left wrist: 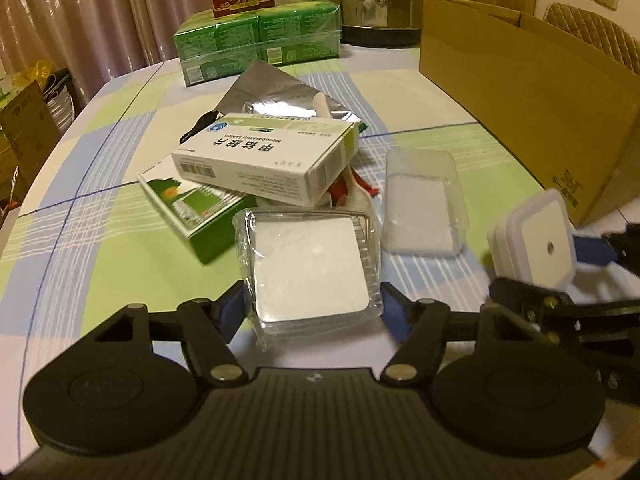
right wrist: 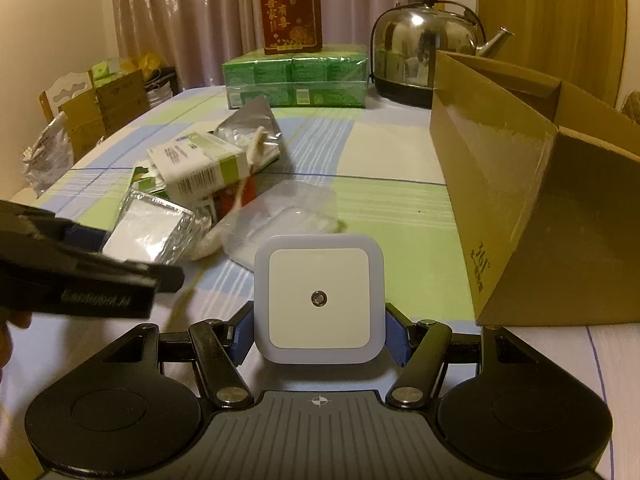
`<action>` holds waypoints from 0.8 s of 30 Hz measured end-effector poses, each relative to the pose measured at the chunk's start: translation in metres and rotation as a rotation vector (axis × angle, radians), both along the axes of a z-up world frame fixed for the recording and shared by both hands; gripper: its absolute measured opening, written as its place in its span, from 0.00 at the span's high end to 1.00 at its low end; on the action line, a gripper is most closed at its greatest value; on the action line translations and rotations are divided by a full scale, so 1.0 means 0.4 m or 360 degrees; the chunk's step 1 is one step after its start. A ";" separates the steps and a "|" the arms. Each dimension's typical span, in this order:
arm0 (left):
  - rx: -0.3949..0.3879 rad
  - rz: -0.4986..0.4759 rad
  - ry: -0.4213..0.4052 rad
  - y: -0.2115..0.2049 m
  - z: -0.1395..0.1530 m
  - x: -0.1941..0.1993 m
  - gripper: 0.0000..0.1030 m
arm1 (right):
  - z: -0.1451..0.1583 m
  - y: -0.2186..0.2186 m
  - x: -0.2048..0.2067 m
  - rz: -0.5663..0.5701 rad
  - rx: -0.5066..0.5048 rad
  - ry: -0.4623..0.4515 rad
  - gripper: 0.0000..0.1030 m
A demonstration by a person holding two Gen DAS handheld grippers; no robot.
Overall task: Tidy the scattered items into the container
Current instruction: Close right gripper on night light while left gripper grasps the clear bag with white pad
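Note:
My left gripper [left wrist: 312, 304] is shut on a clear-wrapped white square pack [left wrist: 308, 268], held just above the table. My right gripper [right wrist: 320, 332] is shut on a white square night light [right wrist: 319, 300]; it also shows in the left wrist view [left wrist: 538, 242], at the right. The cardboard box [left wrist: 532, 92] stands open at the right [right wrist: 520, 184]. A pile lies mid-table: a white medicine box [left wrist: 264, 156] on a green box [left wrist: 192, 208], a silver foil pouch [left wrist: 276, 92] and an empty clear blister tray [left wrist: 420, 204].
A green shrink-wrapped bundle [right wrist: 296, 80] with a red box [right wrist: 290, 12] on top and a steel kettle [right wrist: 428, 56] stand at the table's far end. Cardboard boxes and bags [right wrist: 100, 108] sit beyond the left table edge.

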State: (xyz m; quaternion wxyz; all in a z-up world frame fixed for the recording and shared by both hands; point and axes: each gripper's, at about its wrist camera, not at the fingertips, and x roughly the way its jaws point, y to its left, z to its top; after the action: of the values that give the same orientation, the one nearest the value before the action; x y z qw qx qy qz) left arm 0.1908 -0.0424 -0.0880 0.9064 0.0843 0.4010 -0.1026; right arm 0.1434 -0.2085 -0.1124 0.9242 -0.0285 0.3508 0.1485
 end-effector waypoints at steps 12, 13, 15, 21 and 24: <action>0.0019 -0.0009 0.0035 0.029 0.011 -0.135 0.29 | 0.006 0.022 -0.038 0.0018 0.0002 0.0032 0.40; 0.0027 -0.0007 0.0028 0.027 0.012 -0.131 0.29 | 0.005 0.021 -0.037 0.0017 0.0000 0.0030 0.40; 0.0059 -0.0004 -0.0006 0.021 0.012 -0.123 0.29 | 0.003 0.017 -0.035 0.0009 0.0000 0.0032 0.40; 0.0062 0.0010 -0.0022 0.014 0.010 -0.096 0.25 | 0.000 0.001 -0.029 -0.0014 0.0003 0.0030 0.40; 0.0035 0.0040 -0.0032 0.022 0.010 -0.087 0.20 | -0.002 -0.001 -0.026 -0.0016 0.0007 0.0029 0.40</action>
State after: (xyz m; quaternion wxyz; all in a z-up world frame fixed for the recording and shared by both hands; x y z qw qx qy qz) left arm 0.1560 -0.0336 -0.0838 0.9106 0.0903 0.3941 -0.0859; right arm 0.1330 -0.2090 -0.1133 0.9217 -0.0234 0.3591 0.1447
